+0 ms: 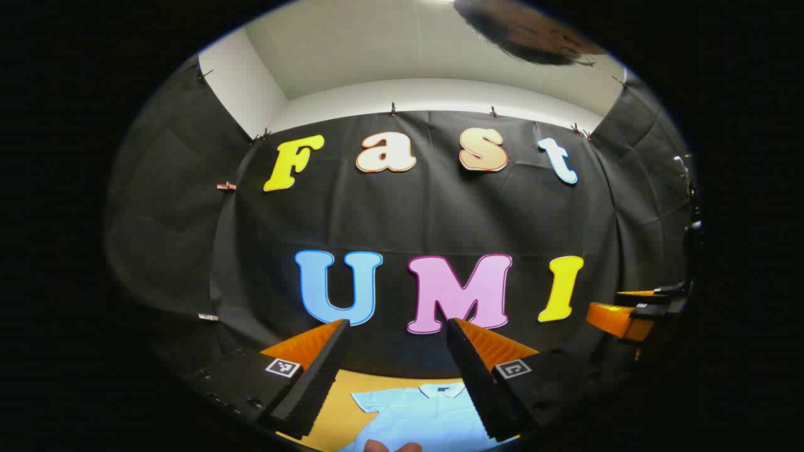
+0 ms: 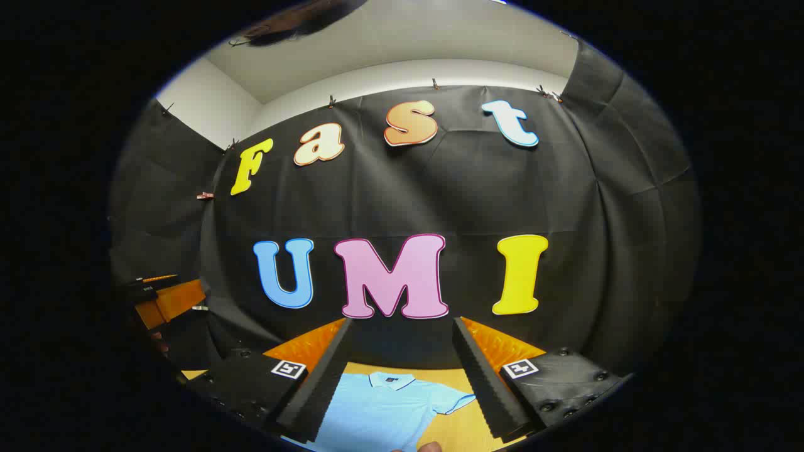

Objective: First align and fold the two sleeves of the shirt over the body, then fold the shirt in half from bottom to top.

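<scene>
In the left gripper view, one light blue shirt (image 1: 427,411) is seen lying flat on the yellow-brown table (image 1: 339,402), collar toward the black cloth wall (image 1: 440,213), partly hidden by the left gripper (image 1: 394,376), whose fingers are held wide apart on nothing; the right gripper (image 1: 634,311) is glimpsed at the edge, possibly open. In the right gripper view, the right gripper (image 2: 402,376) is likewise spread and empty above the shirt, one sleeve (image 2: 449,402) laid outward.
</scene>
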Demonstrator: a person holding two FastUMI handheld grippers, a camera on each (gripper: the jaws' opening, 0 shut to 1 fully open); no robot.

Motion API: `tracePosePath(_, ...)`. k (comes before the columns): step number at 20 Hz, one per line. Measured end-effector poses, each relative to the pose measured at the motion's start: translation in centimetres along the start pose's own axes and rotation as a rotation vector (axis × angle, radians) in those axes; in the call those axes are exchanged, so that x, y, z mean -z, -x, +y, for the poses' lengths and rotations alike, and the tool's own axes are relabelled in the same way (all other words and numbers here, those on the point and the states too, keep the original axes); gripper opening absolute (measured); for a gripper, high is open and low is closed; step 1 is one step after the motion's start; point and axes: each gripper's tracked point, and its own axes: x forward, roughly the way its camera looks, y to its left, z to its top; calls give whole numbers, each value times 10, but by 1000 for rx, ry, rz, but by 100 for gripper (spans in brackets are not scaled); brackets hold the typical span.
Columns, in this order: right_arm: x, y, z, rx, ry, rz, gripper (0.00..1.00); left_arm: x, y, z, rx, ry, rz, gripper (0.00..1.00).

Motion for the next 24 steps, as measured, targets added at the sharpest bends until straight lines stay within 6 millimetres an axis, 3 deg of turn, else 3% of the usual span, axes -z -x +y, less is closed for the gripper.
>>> tracePosePath(2, -6, 4, -11, 37, 53, -36, 97, 10, -7, -8, 27, 15, 29, 97)
tracePosePath(3, -10, 6, -11, 54, 74, -48, 94, 16, -10, -11, 41, 24, 49, 96)
tracePosePath(5, -13, 10, -8, 74, 114, -61, 100, 21, -15, -12, 64, 29, 69, 97)
tracePosePath(7, -17, 12, 2, 71, 143, -80, 97, 19, -19, -11, 79, 29, 61, 97)
tracePosePath(11, 1, 12, 15, 75, 140, -25, 96, 27, -17, -8, 109, 28, 82, 97)
tracePosePath(15, 5, 11, 22, 85, 140, -2, 95, 33, -19, 1, 115, 21, 100, 97)
tracePosePath(20, 36, -1, 14, 89, 106, 113, 96, 42, -26, 7, 120, 37, 120, 97)
tracePosePath(24, 42, -22, 3, 109, 127, 113, 96, 46, -37, 9, 115, 20, 111, 97)
